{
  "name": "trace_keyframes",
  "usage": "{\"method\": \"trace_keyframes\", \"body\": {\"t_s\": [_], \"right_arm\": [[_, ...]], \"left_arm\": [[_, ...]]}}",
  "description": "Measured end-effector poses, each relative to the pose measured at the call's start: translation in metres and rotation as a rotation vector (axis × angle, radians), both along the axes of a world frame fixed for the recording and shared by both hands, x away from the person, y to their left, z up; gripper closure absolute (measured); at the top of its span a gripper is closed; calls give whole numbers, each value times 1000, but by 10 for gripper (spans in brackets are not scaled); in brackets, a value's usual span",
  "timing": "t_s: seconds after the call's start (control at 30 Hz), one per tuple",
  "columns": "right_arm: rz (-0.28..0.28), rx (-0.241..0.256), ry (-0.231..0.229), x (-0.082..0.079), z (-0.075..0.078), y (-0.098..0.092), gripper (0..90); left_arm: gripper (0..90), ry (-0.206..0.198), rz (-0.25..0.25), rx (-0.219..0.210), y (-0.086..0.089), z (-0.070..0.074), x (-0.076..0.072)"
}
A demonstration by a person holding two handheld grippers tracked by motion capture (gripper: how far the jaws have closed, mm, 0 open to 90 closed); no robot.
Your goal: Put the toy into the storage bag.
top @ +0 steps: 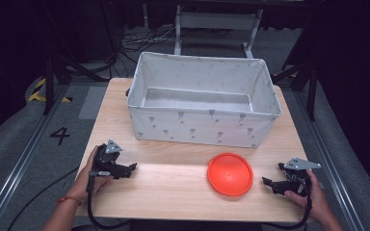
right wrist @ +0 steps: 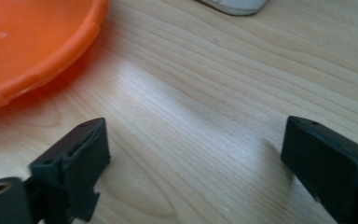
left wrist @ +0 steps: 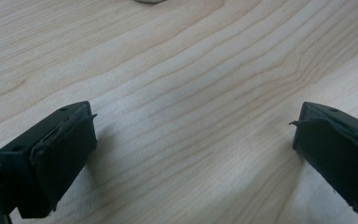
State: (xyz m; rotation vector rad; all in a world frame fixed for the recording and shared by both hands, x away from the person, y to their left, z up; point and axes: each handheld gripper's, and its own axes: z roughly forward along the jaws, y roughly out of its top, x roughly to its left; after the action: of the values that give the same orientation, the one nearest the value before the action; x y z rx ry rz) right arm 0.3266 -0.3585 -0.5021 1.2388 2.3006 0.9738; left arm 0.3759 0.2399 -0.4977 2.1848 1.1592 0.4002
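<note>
High view — round orange plate point(top: 230, 173) on grained wood table point(top: 173, 187), right claw point(top: 272, 183) near.

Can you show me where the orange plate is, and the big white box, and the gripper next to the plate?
orange plate point(top: 230, 173), high view, middle of its dish.
white box point(top: 202, 126), high view, its front wall.
right hand-held gripper point(top: 268, 184), high view, between its open fingertips.

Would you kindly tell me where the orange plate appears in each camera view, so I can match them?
High view: orange plate lies right of centre near the front edge, beside the right gripper.
Left gripper view: not in it.
Right gripper view: orange plate fills the upper left corner.
Shared landmark: the wooden table.
</note>
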Motion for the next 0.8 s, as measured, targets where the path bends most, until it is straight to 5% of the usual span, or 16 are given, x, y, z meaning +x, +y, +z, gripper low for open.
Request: {"method": "trace_keyframes", "body": {"t_s": [0.1,0.37,0.43,0.53,0.8], "right_arm": [[2,-7,6,2,1,0,65],[48,-24,35,4,4,-4,82],[58,1,32,3,6,-3,206],[71,41,42,3,11,-3,159],[127,72,-27,6,53,13,164]], "left_arm": [[3,-6,5,2,-2,0,-1],[1,3,-79,-1,2,0,-2],[0,6,-99,-2,3,0,-1],[0,5,-102,-4,3,0,-1],[1,3,-104,-3,3,0,0]]}}
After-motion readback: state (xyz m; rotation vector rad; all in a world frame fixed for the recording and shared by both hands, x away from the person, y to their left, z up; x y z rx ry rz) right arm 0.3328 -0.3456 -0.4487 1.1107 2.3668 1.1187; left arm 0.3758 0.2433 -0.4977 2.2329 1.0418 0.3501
